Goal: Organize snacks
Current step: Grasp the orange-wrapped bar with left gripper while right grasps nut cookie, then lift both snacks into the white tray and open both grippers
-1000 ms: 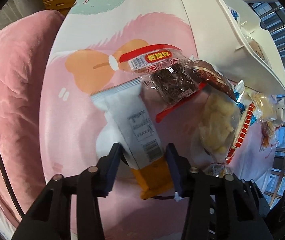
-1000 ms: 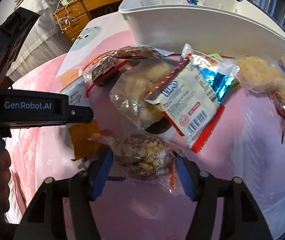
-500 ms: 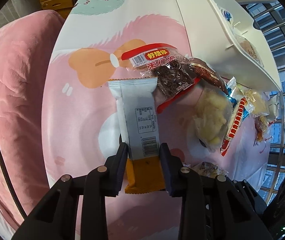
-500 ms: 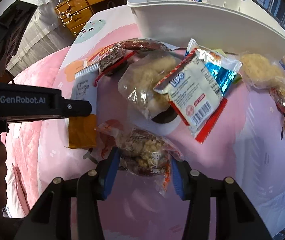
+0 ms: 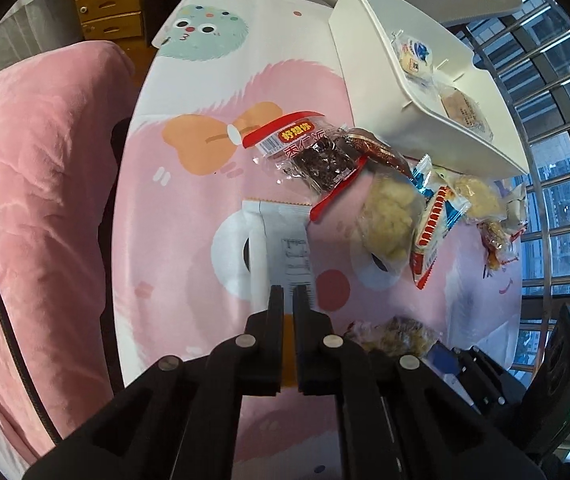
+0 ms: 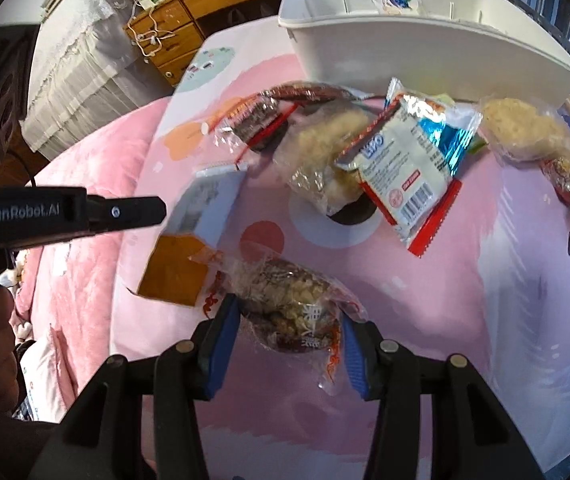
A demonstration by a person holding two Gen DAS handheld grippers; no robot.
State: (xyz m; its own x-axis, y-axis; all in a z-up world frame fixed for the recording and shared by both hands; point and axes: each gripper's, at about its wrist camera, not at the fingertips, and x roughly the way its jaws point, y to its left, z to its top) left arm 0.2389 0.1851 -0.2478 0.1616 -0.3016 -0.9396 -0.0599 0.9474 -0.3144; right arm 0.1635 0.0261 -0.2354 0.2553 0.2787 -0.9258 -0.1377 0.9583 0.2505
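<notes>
Clearly, in the left wrist view, the left gripper point(image 5: 289, 294) has just closed flat on the white-and-orange packet point(image 5: 281, 236); lift it level toward the white bin point(image 5: 369, 92) at one o'clock. Right wrist view: the right gripper point(image 6: 291, 320) clasps the nut snack bag point(image 6: 285, 292); carry it to twelve o'clock, clearing the loose pile.

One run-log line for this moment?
left hand-held gripper: shut on white-and-orange flat snack packet | right hand-held gripper: shut on clear nut-cluster packet | white plastic bin: two snacks inside
</notes>
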